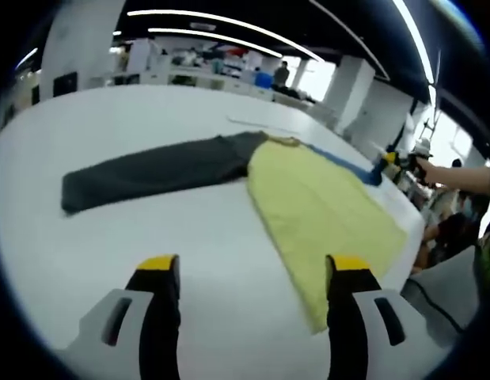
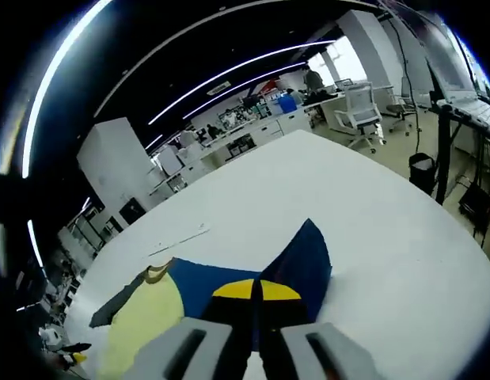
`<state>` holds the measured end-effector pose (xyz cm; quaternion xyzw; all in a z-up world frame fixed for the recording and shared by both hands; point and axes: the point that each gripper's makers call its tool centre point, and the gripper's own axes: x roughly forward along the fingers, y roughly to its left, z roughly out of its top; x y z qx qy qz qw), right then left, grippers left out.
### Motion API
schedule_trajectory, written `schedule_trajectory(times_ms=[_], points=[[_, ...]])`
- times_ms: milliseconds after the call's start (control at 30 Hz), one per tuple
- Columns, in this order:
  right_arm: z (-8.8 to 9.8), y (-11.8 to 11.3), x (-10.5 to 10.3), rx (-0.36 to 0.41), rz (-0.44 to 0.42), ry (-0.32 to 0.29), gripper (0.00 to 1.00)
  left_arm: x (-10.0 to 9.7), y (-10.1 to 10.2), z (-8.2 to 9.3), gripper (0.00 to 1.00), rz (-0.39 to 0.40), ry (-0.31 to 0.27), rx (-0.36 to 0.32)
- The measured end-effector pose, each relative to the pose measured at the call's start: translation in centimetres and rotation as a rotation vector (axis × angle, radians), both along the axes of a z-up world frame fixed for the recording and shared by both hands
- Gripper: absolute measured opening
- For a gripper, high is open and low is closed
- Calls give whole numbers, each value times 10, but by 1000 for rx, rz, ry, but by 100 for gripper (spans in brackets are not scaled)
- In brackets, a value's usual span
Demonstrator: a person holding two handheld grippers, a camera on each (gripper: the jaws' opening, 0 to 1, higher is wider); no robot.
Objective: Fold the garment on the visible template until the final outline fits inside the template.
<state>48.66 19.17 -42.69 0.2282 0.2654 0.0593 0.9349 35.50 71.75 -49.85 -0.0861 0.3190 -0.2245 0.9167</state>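
A garment [image 1: 229, 178] lies spread on the white bench [image 1: 110, 119], with a yellow body panel [image 1: 324, 210], a dark grey sleeve [image 1: 150, 174] stretched out flat toward one long side of the bench, and a blue sleeve [image 1: 347, 164] running toward the opposite edge. In the left gripper view the left tongs [image 1: 252, 269] hover above bare bench surface just beside the hem edge of the yellow panel, their yellow-tipped jaws spread wide apart and gripping nothing. At the far edge of the bench in that view, the right tongs [image 1: 391, 162] meet the end of the blue sleeve, held by a person's hand [image 1: 434, 170]. In the right gripper view the right tongs [image 2: 256, 294] are clenched with the jaws pressed together on the blue sleeve [image 2: 300, 257], which rises in a peaked fold just beyond the tips; the yellow panel [image 2: 146, 321] and the grey sleeve [image 2: 114, 305] lie flat behind it. No template outline can be made out on the bench in either view.
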Motion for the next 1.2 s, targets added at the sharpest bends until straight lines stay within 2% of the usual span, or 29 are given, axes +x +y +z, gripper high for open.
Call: schedule_trajectory(times_ms=[133,267,533,667,900,1200], points=[[9,42,12,46,99,-16,0,3,5,4,70,26,-20,-14],[11,73,27,67,177,-25,0,4,6,6,70,37,-27,-23],[20,134,51,146,291,-61,0,6,4,9,69,36,-39,-43],[25,167,60,161,348,-71,0,7,6,10,69,44,-43,-50],[32,218,68,213,422,-84,0,7,6,11,68,48,-45,-55],[53,289,70,265,542,-116,0,8,7,11,68,53,-44,-60]])
